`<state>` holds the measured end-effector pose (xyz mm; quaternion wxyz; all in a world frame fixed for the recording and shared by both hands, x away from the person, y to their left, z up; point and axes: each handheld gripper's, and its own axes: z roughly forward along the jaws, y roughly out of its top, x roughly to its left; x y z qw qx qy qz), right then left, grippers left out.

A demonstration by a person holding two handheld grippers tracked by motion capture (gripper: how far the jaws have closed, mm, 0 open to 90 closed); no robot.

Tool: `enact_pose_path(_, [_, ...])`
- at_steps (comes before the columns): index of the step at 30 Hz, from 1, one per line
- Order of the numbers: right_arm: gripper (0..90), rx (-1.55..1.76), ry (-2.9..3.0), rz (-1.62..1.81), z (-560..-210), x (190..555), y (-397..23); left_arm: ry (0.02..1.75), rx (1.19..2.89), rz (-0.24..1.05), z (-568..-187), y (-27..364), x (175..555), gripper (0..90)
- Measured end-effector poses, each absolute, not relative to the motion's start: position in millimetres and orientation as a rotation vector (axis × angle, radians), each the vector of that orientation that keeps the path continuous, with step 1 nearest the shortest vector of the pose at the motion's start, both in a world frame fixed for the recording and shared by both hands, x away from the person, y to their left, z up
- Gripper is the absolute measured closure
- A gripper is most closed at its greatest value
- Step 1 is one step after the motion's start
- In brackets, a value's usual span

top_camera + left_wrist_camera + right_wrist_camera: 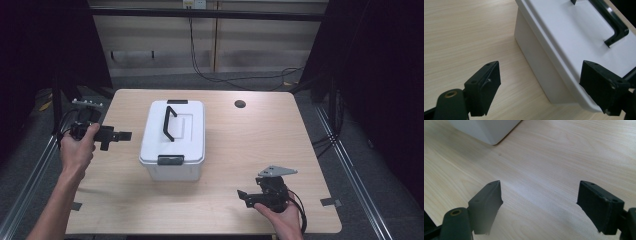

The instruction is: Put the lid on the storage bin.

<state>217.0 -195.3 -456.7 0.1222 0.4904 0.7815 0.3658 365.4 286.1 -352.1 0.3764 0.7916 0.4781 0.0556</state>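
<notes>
1. Wooden table (240,150) carries a white box (172,140) at its centre, lid closed, black handle (170,122) lying on top.
2. Your left gripper (125,135), at 9 o'clock of the box, is spread wide and empty; it may push the box sideways.
3. Your right gripper (242,195), at 5 o'clock, also gapes empty; approaching low, it could hit the box's wall.

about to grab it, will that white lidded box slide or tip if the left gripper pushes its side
The white box probably slides rather than tips: it sits low and broad on the smooth wooden table. Its hard plastic walls look stiff, perhaps slippery for the open left gripper. The black handle on the lid seems the surer grip.
</notes>
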Motion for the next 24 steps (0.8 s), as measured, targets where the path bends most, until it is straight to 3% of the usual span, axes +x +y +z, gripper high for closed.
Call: enact_pose_path(24, [19.3,1.433,2.281,1.057,-458,218,-195,1.178,1.990,0.228,-415,320,315,16.5])
